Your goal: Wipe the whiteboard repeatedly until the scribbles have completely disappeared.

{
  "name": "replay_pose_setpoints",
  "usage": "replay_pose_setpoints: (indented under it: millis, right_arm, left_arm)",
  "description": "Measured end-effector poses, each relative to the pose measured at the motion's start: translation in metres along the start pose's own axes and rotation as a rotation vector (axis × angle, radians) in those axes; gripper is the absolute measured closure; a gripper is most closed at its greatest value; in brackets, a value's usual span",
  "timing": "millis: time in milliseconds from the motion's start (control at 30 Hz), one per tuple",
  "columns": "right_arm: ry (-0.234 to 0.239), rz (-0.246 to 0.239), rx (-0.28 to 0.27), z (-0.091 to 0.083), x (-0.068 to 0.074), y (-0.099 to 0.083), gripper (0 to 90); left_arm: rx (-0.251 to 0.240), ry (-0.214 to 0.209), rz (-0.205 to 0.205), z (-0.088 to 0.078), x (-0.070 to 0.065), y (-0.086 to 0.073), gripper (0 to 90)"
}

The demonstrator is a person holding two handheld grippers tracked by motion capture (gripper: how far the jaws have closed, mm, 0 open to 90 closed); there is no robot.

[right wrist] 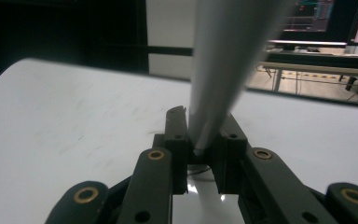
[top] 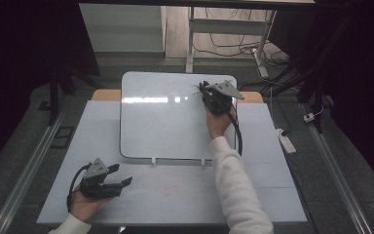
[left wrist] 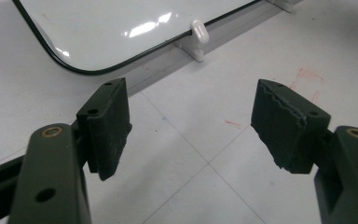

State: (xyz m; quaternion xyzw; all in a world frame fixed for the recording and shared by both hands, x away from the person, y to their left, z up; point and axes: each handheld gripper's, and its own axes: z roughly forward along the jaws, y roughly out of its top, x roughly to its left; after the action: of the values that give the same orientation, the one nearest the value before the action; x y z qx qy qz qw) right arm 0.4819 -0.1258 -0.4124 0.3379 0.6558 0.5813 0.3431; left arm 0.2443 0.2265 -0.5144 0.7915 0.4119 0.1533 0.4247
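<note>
left gripper [top: 121,174] rests low on the bench [top: 175,195], jaws wide apart w/ nothing between them, only bare bench surface w/ faint red marks [left wrist: 307,77] ahead of it. just beyond its jaws lies the near edge of a whiteboard [top: 160,117], propped on two small white clips [left wrist: 199,30]. farther off, the right gripper [top: 200,87] is over the board's far right corner, jaws pinched narrow on a slim grey pen-like stick [right wrist: 223,60]; from the right gripper view the stick stands up between the jaws, tip hidden down by the board, too blurred to say what kind of marker it is. a thin dark scribble [top: 195,88] shows just ahead of that gripper; otherwise the board looks clean.

progress, as judged: tool already picked up and brought to the board, work at the corner under way or barely begun; most of the surface is untouched, and putting the stick down is still left.

count: 2 grippers, 1 board, 2 clips, 1 stick, 1 bench.
</note>
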Motion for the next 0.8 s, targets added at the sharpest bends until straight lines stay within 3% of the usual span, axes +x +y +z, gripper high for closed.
replay_pose_setpoints:
  millis: [100, 133, 167, 200, 233, 333, 400, 467, 533, 567, 667, 733, 800]
  right_arm:
    - [0.080, -0.090, 0.034, 0.005, 0.025, -0.007, 77.8]
    - [0.078, -0.110, 0.036, 0.004, 0.027, -0.008, 77.8]
    - [0.076, -0.104, 0.038, 0.003, 0.022, -0.007, 77.8]
    - [0.002, -0.068, 0.023, -0.004, 0.002, -0.003, 77.8]
    - [0.002, -0.068, 0.023, -0.004, 0.002, -0.003, 77.8]
    - [-0.056, 0.000, -0.002, -0.014, -0.023, -0.001, 77.8]
    - [-0.043, 0.008, -0.003, -0.014, -0.018, -0.003, 77.7]
    - [0.011, -0.038, 0.012, -0.009, -0.002, -0.007, 77.8]
    - [0.021, -0.103, 0.026, -0.006, 0.009, -0.008, 77.8]
    - [0.024, -0.094, 0.024, -0.006, 0.005, -0.007, 77.8]
    - [-0.046, -0.011, -0.007, -0.010, -0.023, 0.000, 77.8]
    - [-0.061, 0.029, -0.018, -0.010, -0.035, 0.005, 77.8]
    - [-0.043, -0.007, -0.010, -0.006, -0.028, 0.006, 77.8]
  left_arm:
    - [0.006, 0.000, 0.003, 0.001, 0.000, 0.000, 28.6]
    - [0.007, 0.001, 0.003, 0.001, 0.000, 0.000, 28.6]
    - [0.007, -0.001, 0.003, 0.001, 0.000, 0.000, 28.6]
    - [0.003, 0.000, 0.003, 0.001, 0.000, 0.000, 28.6]
    - [0.003, -0.001, 0.005, 0.000, -0.001, 0.000, 28.6]
    - [-0.001, 0.000, -0.001, -0.001, 0.000, 0.000, 28.6]
    - [0.001, 0.001, -0.001, 0.000, 0.000, 0.000, 28.6]
    - [0.004, 0.000, 0.002, 0.001, 0.000, 0.000, 28.6]
    - [0.005, 0.000, 0.002, 0.001, 0.000, 0.000, 28.6]
    - [0.004, 0.001, 0.003, 0.000, -0.001, 0.000, 28.6]
    - [-0.002, 0.003, 0.003, -0.002, -0.001, 0.000, 28.6]
    - [-0.005, 0.003, -0.001, -0.002, -0.001, 0.000, 28.6]
    - [-0.003, 0.002, 0.000, -0.002, 0.000, 0.000, 28.6]
